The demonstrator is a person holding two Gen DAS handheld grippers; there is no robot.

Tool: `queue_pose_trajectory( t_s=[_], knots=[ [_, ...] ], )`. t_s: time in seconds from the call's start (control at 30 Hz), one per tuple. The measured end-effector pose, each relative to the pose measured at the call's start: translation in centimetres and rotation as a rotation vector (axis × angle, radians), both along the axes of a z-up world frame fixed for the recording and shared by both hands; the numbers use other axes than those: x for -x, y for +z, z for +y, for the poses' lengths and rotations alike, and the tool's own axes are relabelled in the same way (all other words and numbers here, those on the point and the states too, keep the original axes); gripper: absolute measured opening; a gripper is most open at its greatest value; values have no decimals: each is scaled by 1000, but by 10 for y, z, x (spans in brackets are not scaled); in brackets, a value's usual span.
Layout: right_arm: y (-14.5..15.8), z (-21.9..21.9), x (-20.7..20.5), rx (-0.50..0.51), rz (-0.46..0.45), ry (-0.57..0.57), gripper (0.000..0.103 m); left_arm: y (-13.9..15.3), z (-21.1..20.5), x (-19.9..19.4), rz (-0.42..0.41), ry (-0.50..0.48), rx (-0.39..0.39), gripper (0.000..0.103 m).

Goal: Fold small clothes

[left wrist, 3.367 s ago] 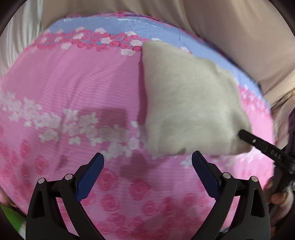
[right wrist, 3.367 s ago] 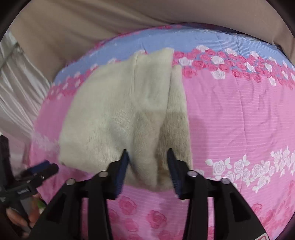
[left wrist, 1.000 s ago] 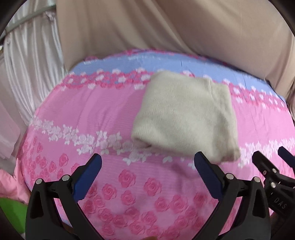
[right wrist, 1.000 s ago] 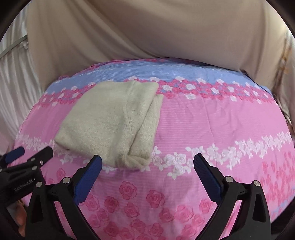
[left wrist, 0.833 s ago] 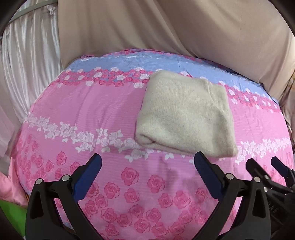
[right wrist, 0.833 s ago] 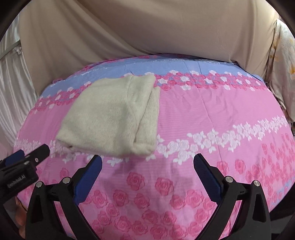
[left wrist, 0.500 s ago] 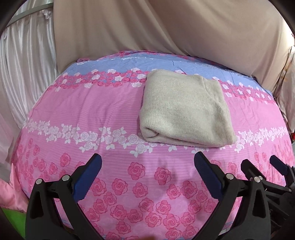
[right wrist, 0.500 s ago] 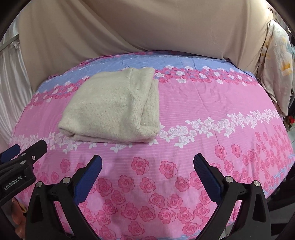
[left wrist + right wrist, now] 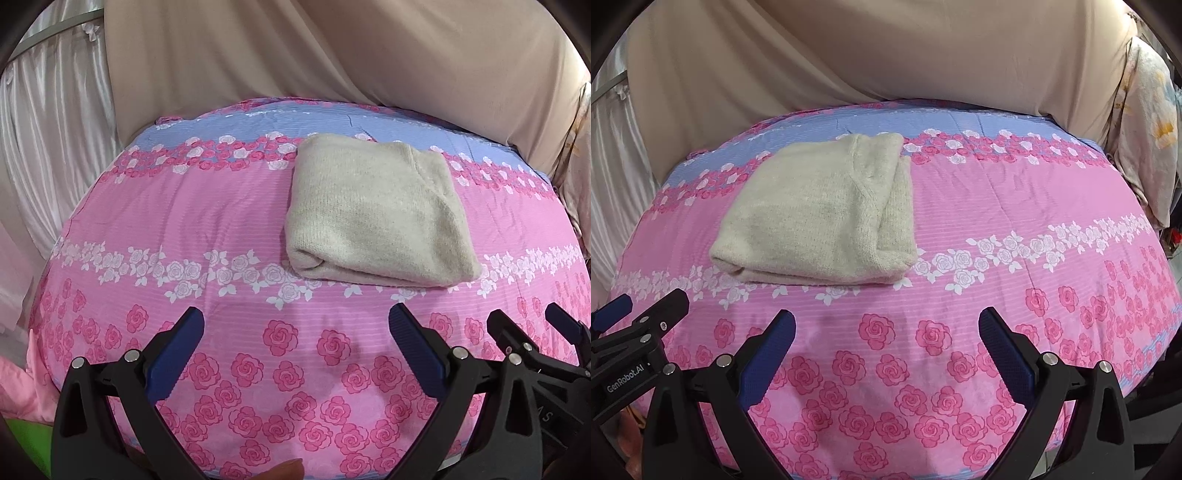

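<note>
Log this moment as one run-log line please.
stage: fold done | sweater: folded, flat on bedspread | left hand-held gripper: open, clear of sweater | right hand-held gripper: open, clear of sweater

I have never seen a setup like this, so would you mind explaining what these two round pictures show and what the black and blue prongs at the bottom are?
There is no robot here: a person holds a two-finger tool in each hand, and a fisheye camera on each tool looks forward along its fingers, which is why the pictures look round and bulged. One picture comes from the left tool, the other from the right tool; the prongs are their blue-padded fingers. Each view also catches the other tool at its edge. Both tools are open and hold nothing. In front of them lies a pink rose-patterned bedsheet with a cream knitted garment folded into a neat rectangle on it. Beige fabric hangs behind. The fold looks finished, with both tools clear of the garment.
</note>
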State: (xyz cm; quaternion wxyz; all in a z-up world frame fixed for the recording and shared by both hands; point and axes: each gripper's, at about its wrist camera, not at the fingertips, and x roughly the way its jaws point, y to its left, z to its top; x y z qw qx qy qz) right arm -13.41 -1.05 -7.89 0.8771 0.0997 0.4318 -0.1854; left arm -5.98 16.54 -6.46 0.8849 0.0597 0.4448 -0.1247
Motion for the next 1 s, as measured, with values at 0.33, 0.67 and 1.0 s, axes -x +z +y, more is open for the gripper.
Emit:
queue_pose_trajectory(
  t_s=[0.33, 0.67, 1.0],
  knots=[
    [-1, 3, 2, -3, -3, 2, 98, -4, -3, 0, 5, -1, -22, 98],
    [-2, 4, 3, -9, 1, -2, 98, -5, -3, 1, 12, 1, -32, 98],
    [-3, 3, 6, -13, 1, -13, 98, -7, -6, 2, 17, -2, -38, 98]
  ],
)
